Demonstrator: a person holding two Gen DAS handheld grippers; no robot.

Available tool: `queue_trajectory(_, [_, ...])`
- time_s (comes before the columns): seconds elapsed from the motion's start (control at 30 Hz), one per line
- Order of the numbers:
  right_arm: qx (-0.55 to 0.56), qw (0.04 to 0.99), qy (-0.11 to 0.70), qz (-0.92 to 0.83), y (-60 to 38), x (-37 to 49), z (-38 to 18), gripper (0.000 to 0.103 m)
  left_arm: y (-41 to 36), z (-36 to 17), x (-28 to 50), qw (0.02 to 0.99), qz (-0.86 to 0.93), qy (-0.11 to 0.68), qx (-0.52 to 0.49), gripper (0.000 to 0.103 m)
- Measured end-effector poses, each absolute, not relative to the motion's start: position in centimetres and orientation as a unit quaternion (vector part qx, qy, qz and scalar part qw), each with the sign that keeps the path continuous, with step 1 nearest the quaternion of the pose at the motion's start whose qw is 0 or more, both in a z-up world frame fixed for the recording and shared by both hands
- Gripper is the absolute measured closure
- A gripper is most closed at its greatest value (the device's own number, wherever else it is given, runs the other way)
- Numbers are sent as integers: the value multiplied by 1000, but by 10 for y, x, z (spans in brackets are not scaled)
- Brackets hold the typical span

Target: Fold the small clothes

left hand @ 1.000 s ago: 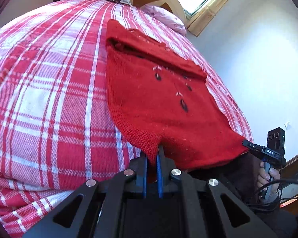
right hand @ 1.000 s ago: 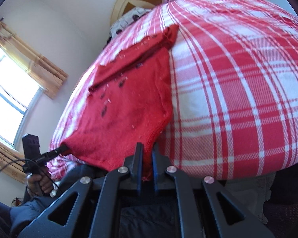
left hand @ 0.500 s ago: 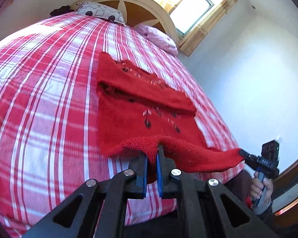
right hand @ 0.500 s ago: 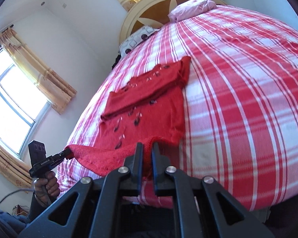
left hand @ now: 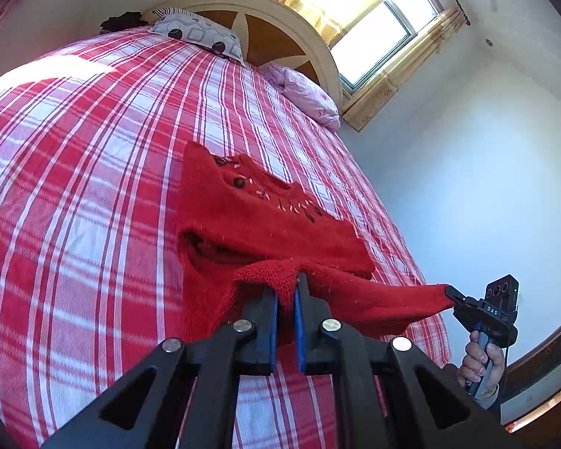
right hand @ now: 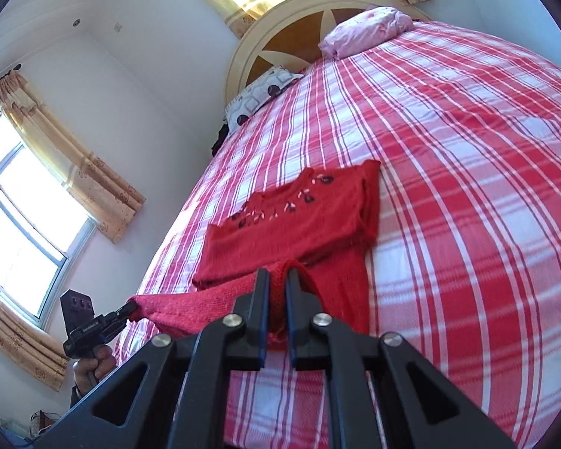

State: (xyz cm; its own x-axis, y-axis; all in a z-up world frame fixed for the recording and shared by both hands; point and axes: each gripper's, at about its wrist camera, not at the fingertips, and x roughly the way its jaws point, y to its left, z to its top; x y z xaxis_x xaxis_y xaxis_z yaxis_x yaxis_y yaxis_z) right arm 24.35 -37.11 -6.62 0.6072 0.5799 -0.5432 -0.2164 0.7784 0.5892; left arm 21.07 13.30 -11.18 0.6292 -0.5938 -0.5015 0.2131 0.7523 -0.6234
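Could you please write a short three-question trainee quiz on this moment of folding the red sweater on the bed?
1. True or false: both tongs are shut on the red sweater.
2. Which part of the sweater is lifted off the plaid bedspread: A) the near hem, B) the far neckline end?
3. What lies against the headboard?

Key:
1. True: the left tongs and the right tongs each pinch a hem corner.
2. A.
3. A patterned pillow and a pink pillow.

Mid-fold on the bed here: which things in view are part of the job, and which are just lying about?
In the job: red knitted sweater; left gripper and right gripper, both shut on its lifted hem; plaid bedspread as work surface.

Lying about: patterned pillow; pink pillow; dark item by the headboard.
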Motion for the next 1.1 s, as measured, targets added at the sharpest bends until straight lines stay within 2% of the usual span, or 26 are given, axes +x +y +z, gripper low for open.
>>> queue_trajectory(0.23, [245, 865, 375, 226, -361, 287, -59, 92, 133, -102, 252, 868, -227, 360, -255, 96])
queue_trajectory(0.6, [239, 861, 400, 202, -352, 363, -71, 92, 135, -115, 330, 857, -218, 386, -261, 96])
queue_trajectory(1.1, [247, 841, 454, 159, -356, 456, -127, 92, 126, -149, 405, 843, -192, 432, -258, 96])
